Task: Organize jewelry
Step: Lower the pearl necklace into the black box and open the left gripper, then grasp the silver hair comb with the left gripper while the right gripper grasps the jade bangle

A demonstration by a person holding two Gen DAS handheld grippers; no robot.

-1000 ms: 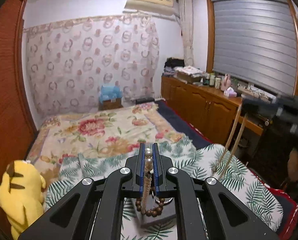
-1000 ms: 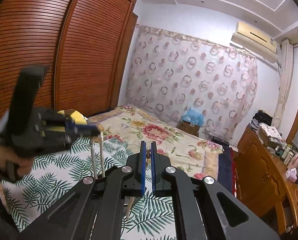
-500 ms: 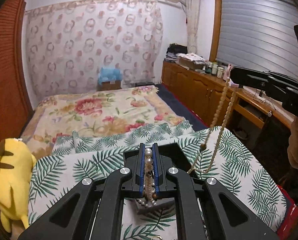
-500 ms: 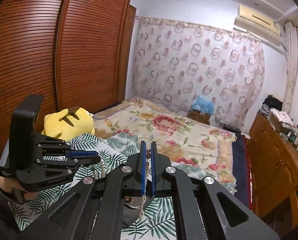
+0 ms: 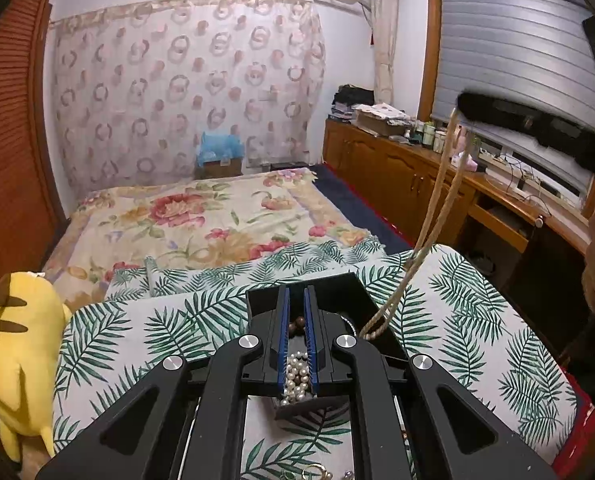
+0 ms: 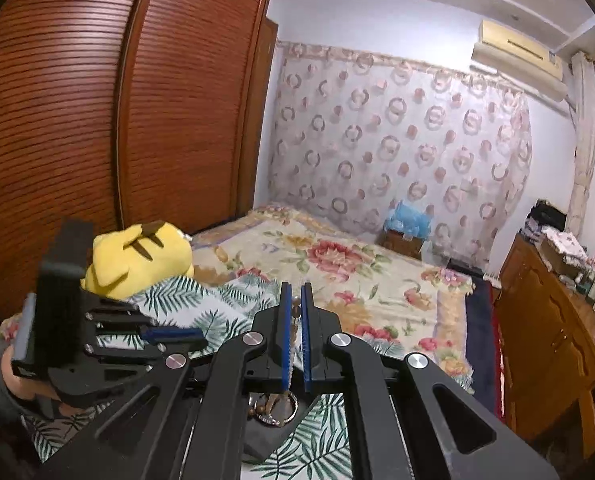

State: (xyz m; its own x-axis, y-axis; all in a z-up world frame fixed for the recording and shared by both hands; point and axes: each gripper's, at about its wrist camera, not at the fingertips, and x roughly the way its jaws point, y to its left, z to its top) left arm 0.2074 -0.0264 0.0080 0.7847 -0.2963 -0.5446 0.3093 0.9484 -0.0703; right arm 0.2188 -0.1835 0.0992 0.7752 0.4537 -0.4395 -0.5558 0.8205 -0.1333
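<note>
My left gripper (image 5: 296, 312) is hanging with its jaws slightly apart over a pile of pearls (image 5: 296, 376) lying in the dark box (image 5: 329, 284). My right gripper (image 6: 296, 312) is pinching a beige bead necklace (image 5: 437, 216), which is trailing down into that box on the leaf-print cloth (image 5: 477, 320).

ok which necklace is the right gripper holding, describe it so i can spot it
Start at the palm-leaf cloth at the foot of the bed, where a black tray sits. From the tray a beige necklace climbs up to the right gripper. Unlike the white pearls heaped under the left gripper, it is one long, taut double strand of tan beads.
</note>
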